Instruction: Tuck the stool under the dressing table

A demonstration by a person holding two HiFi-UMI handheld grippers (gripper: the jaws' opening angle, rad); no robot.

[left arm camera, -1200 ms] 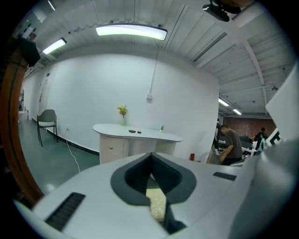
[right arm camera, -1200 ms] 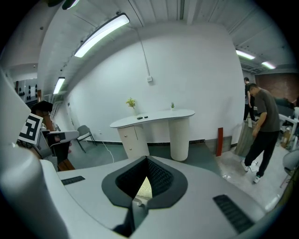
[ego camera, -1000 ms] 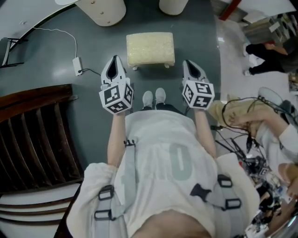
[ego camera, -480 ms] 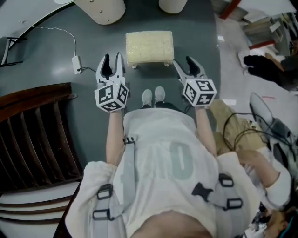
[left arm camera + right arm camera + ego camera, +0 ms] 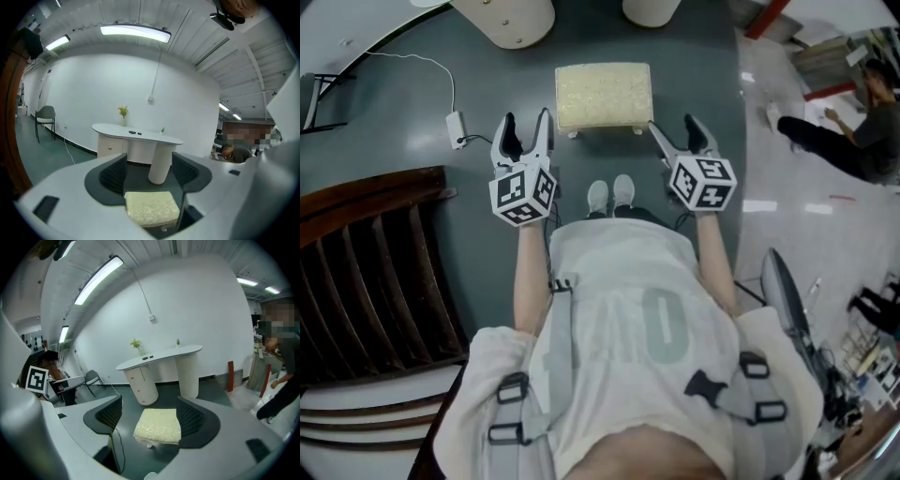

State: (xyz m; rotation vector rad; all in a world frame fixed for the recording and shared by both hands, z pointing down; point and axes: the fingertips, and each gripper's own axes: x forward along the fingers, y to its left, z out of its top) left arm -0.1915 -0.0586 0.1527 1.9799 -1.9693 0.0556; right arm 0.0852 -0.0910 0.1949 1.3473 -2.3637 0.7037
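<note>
The biggest risk is a crooked push. If one pair of tongs meets the stool (image 5: 603, 96) before the other, the stool can turn and knock one of the thick legs of the dressing table (image 5: 508, 19), which stand just beyond its far edge. The cushion looks soft, so tongs that press on it may sink in or slip off. The short feet may also catch on the floor (image 5: 394, 103) and tip the stool. A white cable with a plug (image 5: 455, 131) lies on the floor to the left of the stool, but well apart from it.

The stool is low and rectangular, with a pale yellow patterned cushion and small white feet. It is not yet under the dressing table.

The left tongs (image 5: 525, 122) hover near the stool's near left corner and the right tongs (image 5: 675, 127) near its near right corner. Both are opening and hold nothing, and neither touches the stool.
</note>
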